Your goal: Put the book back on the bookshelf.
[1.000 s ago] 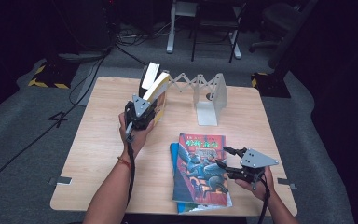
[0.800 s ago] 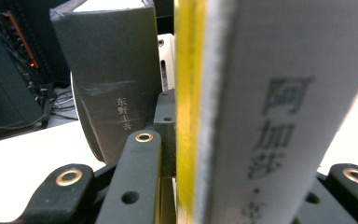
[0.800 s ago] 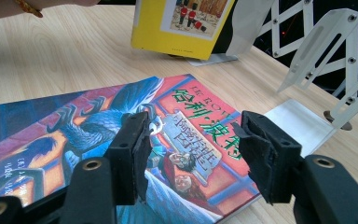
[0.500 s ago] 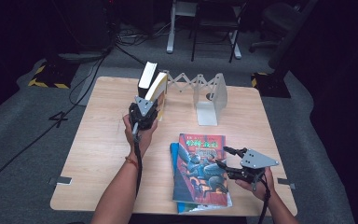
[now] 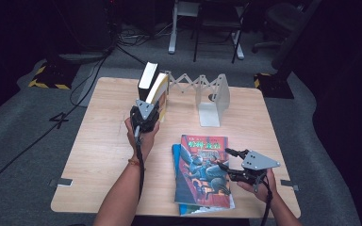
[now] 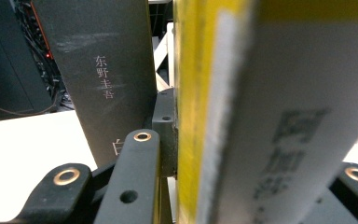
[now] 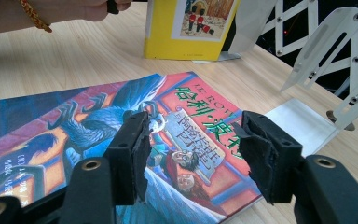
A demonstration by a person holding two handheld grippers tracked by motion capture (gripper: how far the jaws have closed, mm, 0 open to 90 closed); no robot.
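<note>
A yellow book (image 5: 160,92) stands upright at the left end of a white folding book rack (image 5: 212,96), beside a dark book (image 5: 147,75). My left gripper (image 5: 145,115) is shut on the yellow book's near edge. In the left gripper view the yellow book (image 6: 261,93) sits between my jaws, with the dark book's spine (image 6: 107,70) to its left. A colourful paperback (image 5: 202,169) lies flat on a blue book (image 5: 175,155) at the front right. My right gripper (image 5: 226,160) hovers open just over the paperback's cover (image 7: 74,116), its pads (image 7: 133,154) apart with nothing between them.
The wooden table (image 5: 103,132) has bare room on its left half. The rack's white end plate (image 7: 326,51) stands behind the paperback. Chairs, cables and dark floor surround the table. The person's forearm (image 5: 122,193) crosses the near edge.
The left hand has shifted slightly, bringing the yellow book more upright against the dark book. The right gripper has stayed over the paperback.
</note>
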